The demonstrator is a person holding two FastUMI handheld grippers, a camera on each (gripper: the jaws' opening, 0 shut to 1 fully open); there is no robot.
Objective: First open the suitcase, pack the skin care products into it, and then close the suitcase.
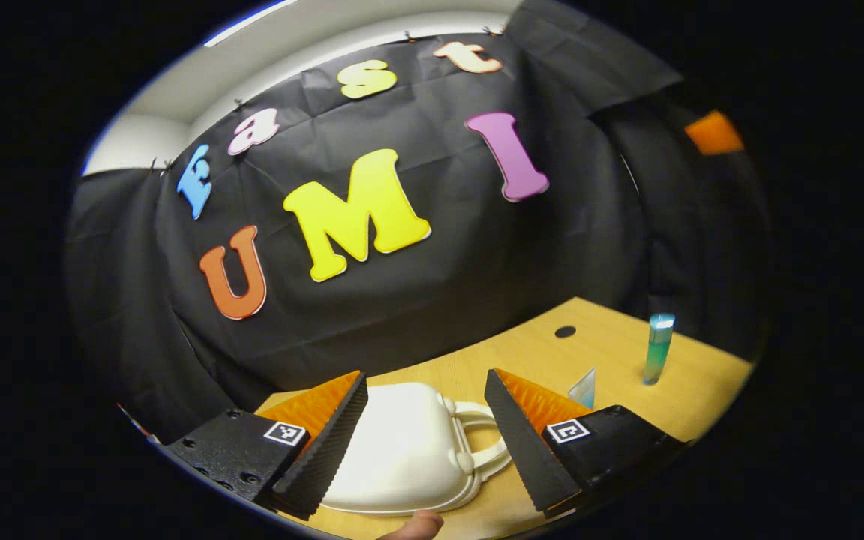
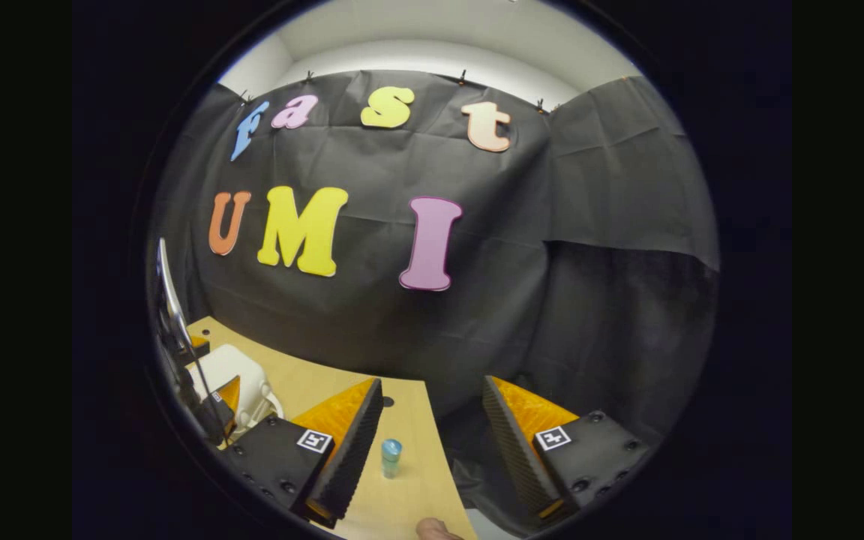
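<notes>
Lying shut between the spread left claw [image 1: 426, 390], the suitcase [image 1: 402, 450].

Lighting: dim booth, brightest along the pale ceiling strip [image 2: 432, 45] above the black cloth wall [image 2: 402, 315], light falling from overhead. Distortion: strong fisheye bowing, the wooden table [image 1: 627, 352] below the cloth curving toward the rim. Focus: centre sharp, soft blur and darkening at the edges; mild sheen on the white suitcase [image 1: 402, 450].
</notes>
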